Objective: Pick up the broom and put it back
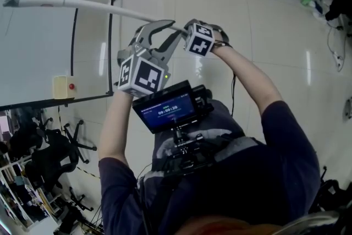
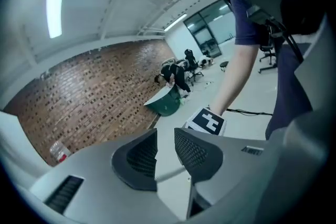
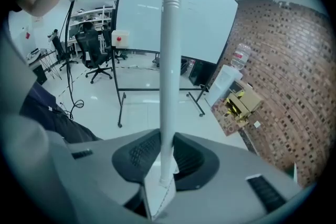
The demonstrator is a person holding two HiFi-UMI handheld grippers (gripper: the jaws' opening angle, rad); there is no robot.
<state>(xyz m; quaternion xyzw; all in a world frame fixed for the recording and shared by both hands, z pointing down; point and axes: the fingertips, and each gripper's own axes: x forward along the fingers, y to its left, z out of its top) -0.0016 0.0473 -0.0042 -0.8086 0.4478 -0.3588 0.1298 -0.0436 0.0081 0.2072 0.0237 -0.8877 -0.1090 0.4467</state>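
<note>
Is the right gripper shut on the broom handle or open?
Shut on it: the right gripper has its jaws pressed against both sides of the white broom handle.

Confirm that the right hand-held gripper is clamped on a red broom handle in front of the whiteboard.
One thing is wrong: the broom handle is white, not red. The right gripper view shows the right hand-held gripper clamped on it, in front of the whiteboard.

Office or lab: rolling whiteboard [image 3: 205, 18], swivel chairs [image 3: 94, 55], brick wall [image 3: 283, 86].
</note>
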